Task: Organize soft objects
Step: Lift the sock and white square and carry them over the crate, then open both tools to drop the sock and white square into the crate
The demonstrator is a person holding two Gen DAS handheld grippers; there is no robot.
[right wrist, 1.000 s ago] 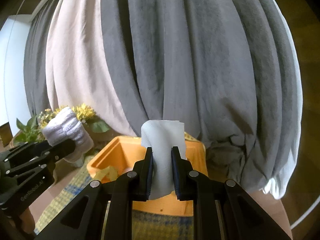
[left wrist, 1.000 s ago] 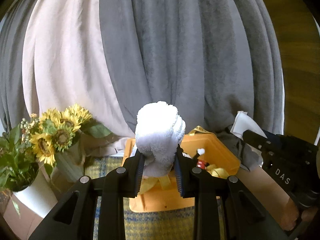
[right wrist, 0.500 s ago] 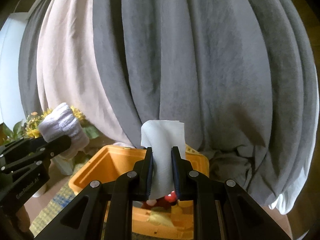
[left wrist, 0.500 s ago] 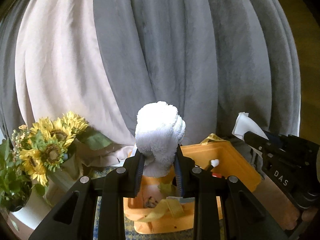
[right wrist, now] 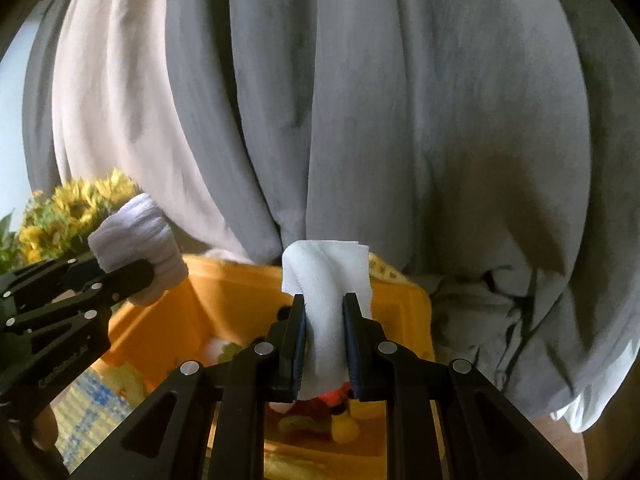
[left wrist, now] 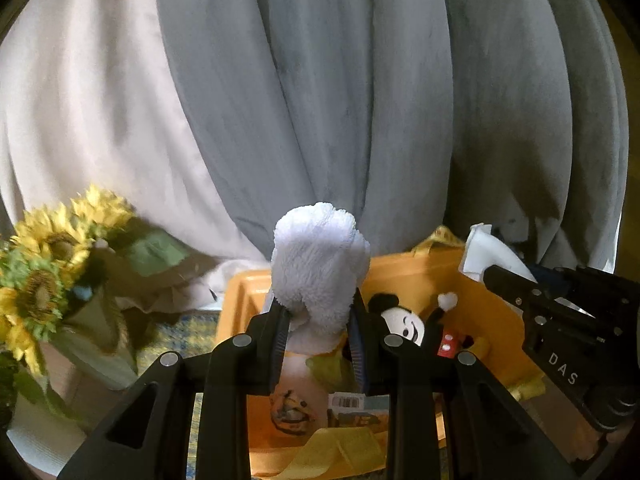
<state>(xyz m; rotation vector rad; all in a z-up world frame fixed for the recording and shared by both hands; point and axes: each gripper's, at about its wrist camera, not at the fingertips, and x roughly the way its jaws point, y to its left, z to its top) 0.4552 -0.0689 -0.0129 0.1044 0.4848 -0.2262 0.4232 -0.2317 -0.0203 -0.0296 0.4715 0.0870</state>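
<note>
bin (left wrist: 404, 276) top open | curtain (left wrist: 360, 100) behind | sunflowers (left wrist: 52, 248) left

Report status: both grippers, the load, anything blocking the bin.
Left hand-held gripper shut on fluffy towel. Right hand-held gripper shut on white cloth. Both above orange bin; mouse plush inside.

Both wrist views look forward, close above the shared orange bin (left wrist: 404, 272).
</note>
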